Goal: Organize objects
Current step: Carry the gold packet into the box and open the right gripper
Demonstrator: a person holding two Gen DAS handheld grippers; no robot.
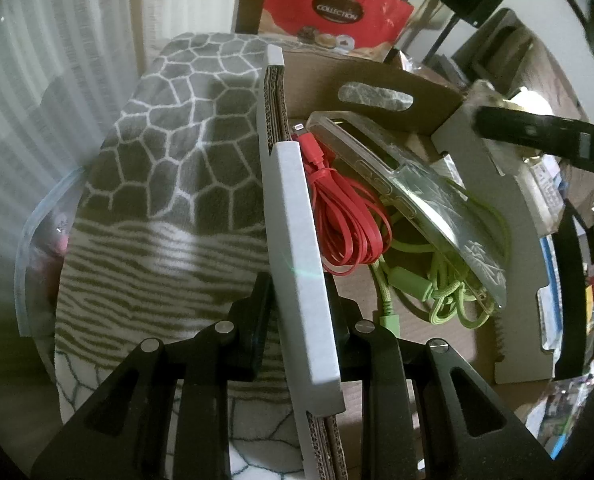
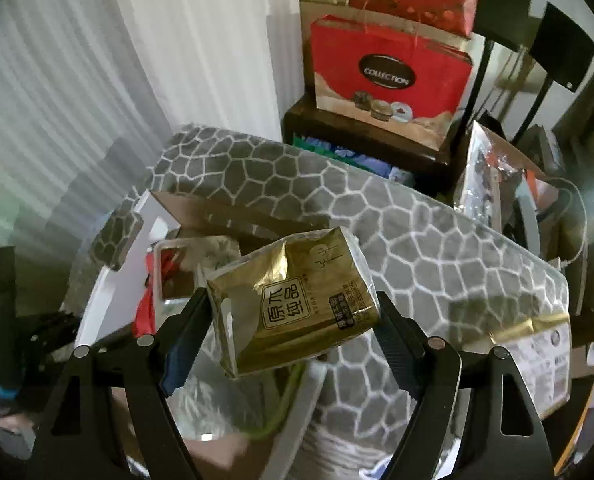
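The cardboard box (image 1: 413, 344) is pinched at its left wall (image 1: 301, 240) by the left gripper (image 1: 297, 316), whose fingers are closed on either side of the white-edged board; inside lie a red cable (image 1: 345, 220), a green cord (image 1: 437, 288) and a clear phone case (image 1: 413, 192). The gold tissue pack (image 2: 293, 300) is gripped across its width by the right gripper (image 2: 293, 320), clear of the patterned blanket (image 2: 417, 240), near the box. To place it well, the box should be kept steadied; the pack is best lowered into the bare near corner, beside the cords rather than onto them; release should be made only once it is resting.
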